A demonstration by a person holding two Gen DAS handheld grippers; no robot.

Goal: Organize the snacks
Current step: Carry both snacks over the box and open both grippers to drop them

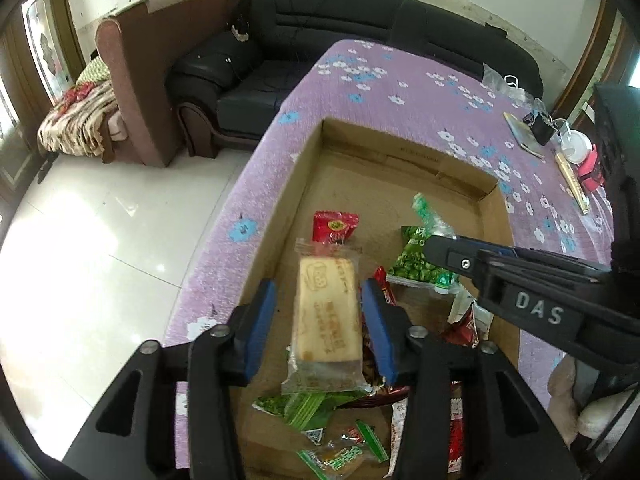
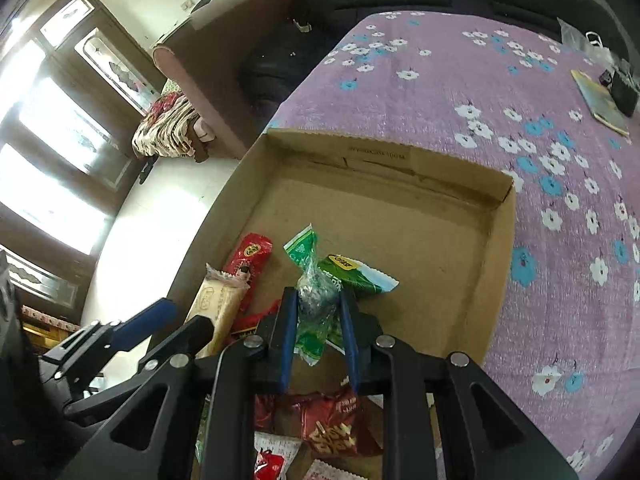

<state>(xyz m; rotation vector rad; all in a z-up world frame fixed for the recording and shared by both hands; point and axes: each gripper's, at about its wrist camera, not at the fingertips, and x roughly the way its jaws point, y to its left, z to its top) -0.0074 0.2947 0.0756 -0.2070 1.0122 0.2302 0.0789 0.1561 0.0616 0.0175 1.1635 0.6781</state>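
Note:
A shallow cardboard box [image 1: 276, 216] on the purple flowered cloth holds several snack packets. My left gripper [image 1: 320, 300] is open; its blue pads stand either side of a clear-wrapped beige biscuit bar [image 1: 326, 312], with gaps on both sides. A red packet [image 1: 334, 226] lies just beyond it. My right gripper [image 2: 318, 300] is shut on a clear green-ended candy packet [image 2: 316, 300], above a green pea bag [image 2: 360, 276]. The right gripper also shows in the left wrist view [image 1: 430, 246]. The biscuit bar [image 2: 218, 308] and red packet [image 2: 250, 264] show left in the right wrist view.
The far half of the box [image 2: 400, 220] is bare cardboard. More red [image 2: 336, 424] and green [image 1: 308, 404] packets lie at the near end. A book [image 1: 524, 134], cup and small items sit at the table's far right. Sofas [image 1: 320, 32] and white floor lie to the left.

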